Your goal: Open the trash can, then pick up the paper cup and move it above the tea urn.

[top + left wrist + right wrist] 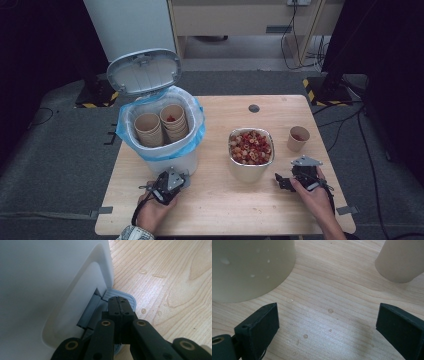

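Observation:
A white pedal bin (pixel 172 161) with a blue liner stands at the table's left, its lid (pixel 144 71) raised. Two stacks of paper cups (pixel 149 128) sit inside it. My left gripper (pixel 181 178) is shut, and its tips (pixel 120 302) press on the grey pedal (pixel 128 296) at the bin's base (pixel 50 290). A cream bowl (pixel 250 172) of red and pale pieces stands mid-table. A paper cup (pixel 298 140) with something red inside is to its right. My right gripper (pixel 286 178) is open and low over the wood (pixel 328 322), between the bowl (pixel 249 265) and the cup (pixel 402 260).
Water droplets (pixel 330 311) dot the wooden table (pixel 220 210) between the right jaws. A round dark cable port (pixel 254 108) sits at the table's far edge. The bin takes up the far left corner. Bare wood lies along the near edge.

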